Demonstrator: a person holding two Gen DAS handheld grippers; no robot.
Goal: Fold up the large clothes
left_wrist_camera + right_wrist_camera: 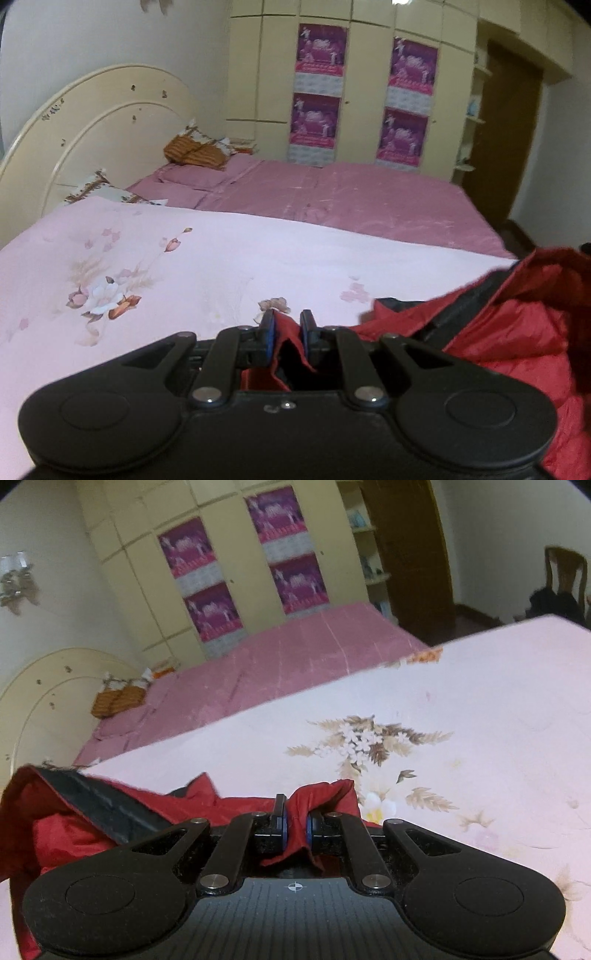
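Observation:
A red padded jacket (509,332) with a black inner band lies on the pale pink floral quilt (166,266). In the left wrist view it spreads to the right of my left gripper (287,325), which is shut on a fold of its red fabric. In the right wrist view the jacket (74,827) bunches to the left, and my right gripper (295,814) is shut on another red fold (325,794), held just above the quilt (461,709).
A darker pink sheet (351,195) covers the far half of the bed. A cream headboard (92,122) and orange pillows (195,149) stand at the left. A cream wardrobe (365,92) with purple posters lines the far wall. A wooden chair (565,579) stands at the far right.

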